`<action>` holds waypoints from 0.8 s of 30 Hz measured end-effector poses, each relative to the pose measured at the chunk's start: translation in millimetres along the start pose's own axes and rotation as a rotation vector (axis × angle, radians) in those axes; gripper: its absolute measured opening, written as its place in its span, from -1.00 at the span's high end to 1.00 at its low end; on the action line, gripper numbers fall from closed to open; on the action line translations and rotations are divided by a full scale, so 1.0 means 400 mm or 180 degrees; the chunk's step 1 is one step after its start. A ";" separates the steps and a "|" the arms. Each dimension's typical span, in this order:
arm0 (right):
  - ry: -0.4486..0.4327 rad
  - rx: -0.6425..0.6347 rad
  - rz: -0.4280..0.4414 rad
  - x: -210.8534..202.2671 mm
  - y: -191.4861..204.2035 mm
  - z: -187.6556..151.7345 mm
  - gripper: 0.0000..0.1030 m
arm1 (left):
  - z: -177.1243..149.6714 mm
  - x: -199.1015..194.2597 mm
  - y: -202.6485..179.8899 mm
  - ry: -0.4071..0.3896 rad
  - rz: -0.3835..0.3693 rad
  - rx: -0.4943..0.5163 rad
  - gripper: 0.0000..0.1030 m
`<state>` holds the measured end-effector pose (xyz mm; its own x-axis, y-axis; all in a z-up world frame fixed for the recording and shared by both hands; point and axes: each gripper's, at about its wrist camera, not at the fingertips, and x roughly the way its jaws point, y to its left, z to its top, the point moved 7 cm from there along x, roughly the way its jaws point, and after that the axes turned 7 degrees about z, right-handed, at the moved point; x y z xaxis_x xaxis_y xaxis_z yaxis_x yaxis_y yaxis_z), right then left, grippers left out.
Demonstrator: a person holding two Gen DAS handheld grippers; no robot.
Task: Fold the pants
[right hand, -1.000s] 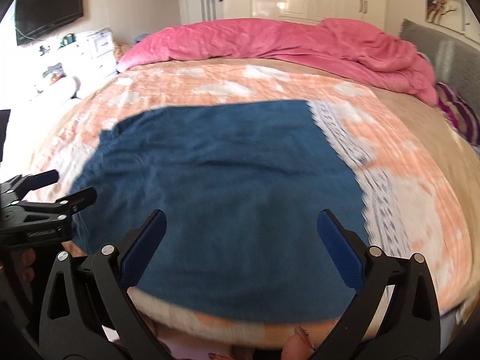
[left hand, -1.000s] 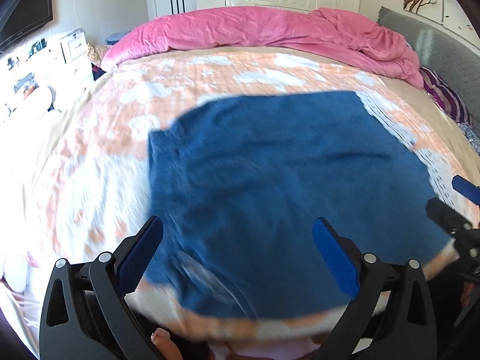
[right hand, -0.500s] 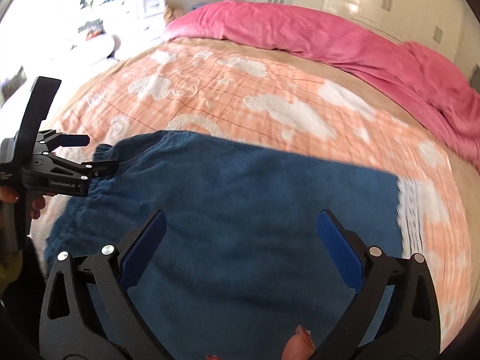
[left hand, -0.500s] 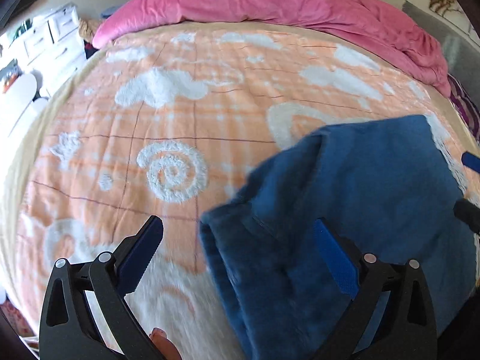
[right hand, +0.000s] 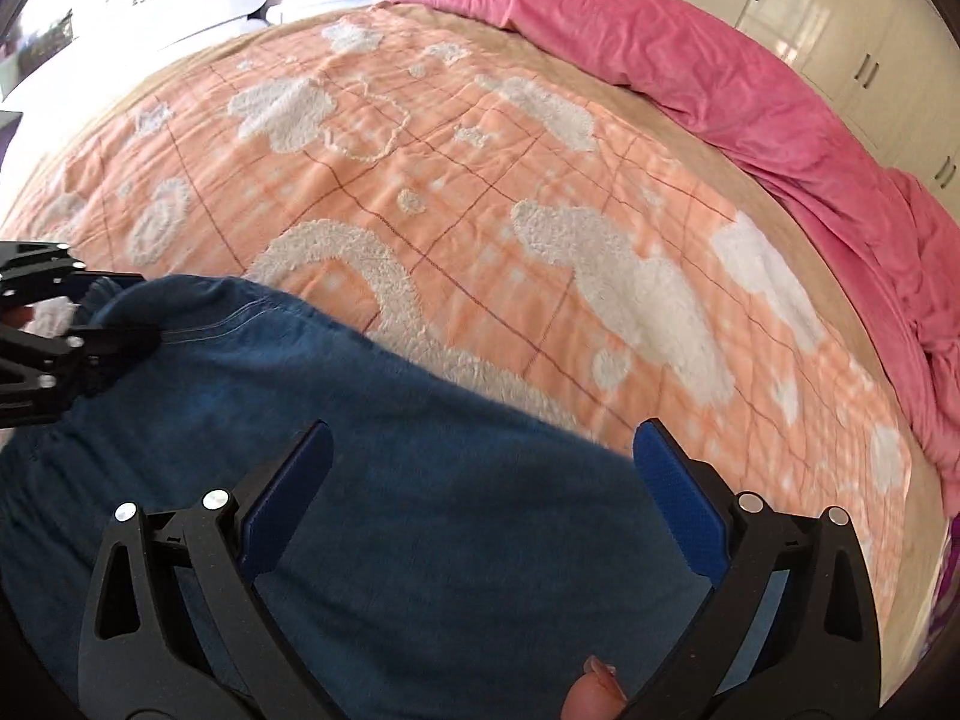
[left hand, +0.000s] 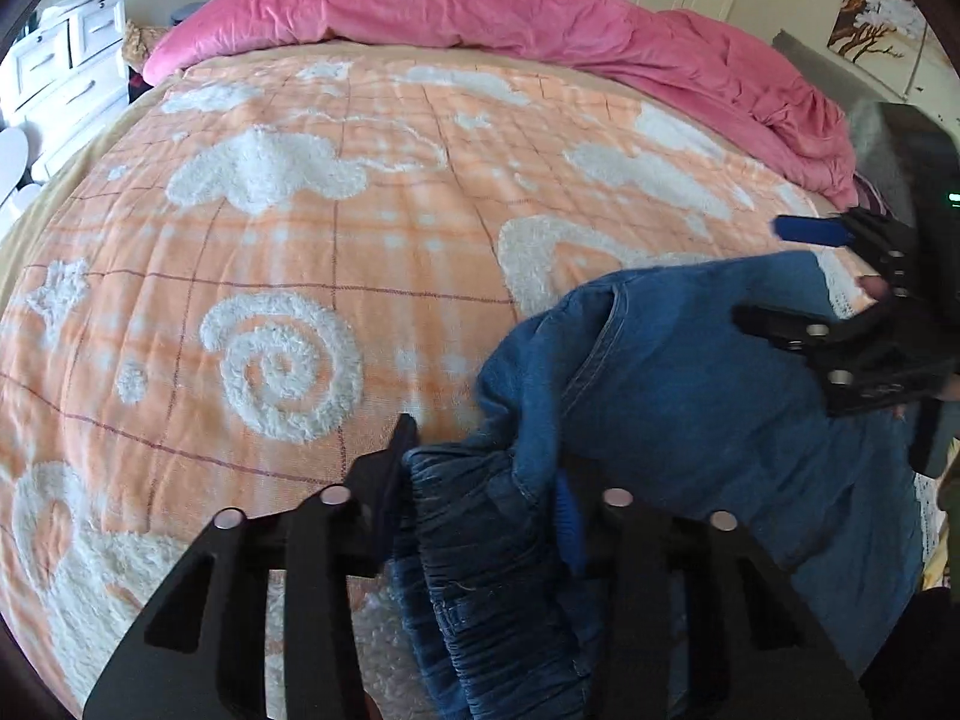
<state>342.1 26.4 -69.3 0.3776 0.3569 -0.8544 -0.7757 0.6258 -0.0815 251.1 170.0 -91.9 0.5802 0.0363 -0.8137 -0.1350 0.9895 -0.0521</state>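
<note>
One pair of blue denim pants (left hand: 690, 396) lies on the near part of the bed, bunched at its gathered waistband, which sits at the near edge of the orange-and-white blanket (left hand: 300, 252). The left tongs (left hand: 486, 480) have just been closing and now pinch that waistband between their two blue-padded fingers, the cloth rumpled up between them. The right tongs (right hand: 480, 480) hang spread wide over the flat blue cloth further along the pants, nothing caught between their pads; in the left wrist view they show at the right edge, over the pants. A fingertip (right hand: 594, 696) of the person shows at the bottom of the right wrist view. The blanket covers most of the bed, patterned with fluffy white clouds, a spiral and thin reddish grid lines, with a plain tan border around it. One rumpled pink duvet (left hand: 480, 6) is heaped along the far side of the bed. Beyond it stand white wardrobe doors (right hand: 840, 30) with dark handles. A white chest of drawers (left hand: 66, 66) stands to the left, and one framed picture of a tree (left hand: 870, 18) hangs on the wall to the right.
</note>
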 end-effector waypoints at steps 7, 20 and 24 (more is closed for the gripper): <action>0.0177 -0.0507 -0.0110 0.059 0.048 0.033 -0.84 | 0.012 -0.074 -0.028 -0.0410 0.0156 0.0287 0.39; -0.0332 -0.0286 0.0365 -0.053 0.119 0.002 0.94 | 0.003 -0.112 -0.005 -0.0505 0.0051 0.0201 0.39; -0.0599 -0.0071 0.0503 -0.156 0.126 -0.038 0.94 | 0.002 -0.147 -0.013 -0.0608 -0.0035 0.0178 0.38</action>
<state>271.7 25.2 -27.8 0.3366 0.5732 -0.7471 -0.8429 0.5371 0.0323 218.3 162.9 -43.3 0.7241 0.0462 -0.6882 -0.0861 0.9960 -0.0238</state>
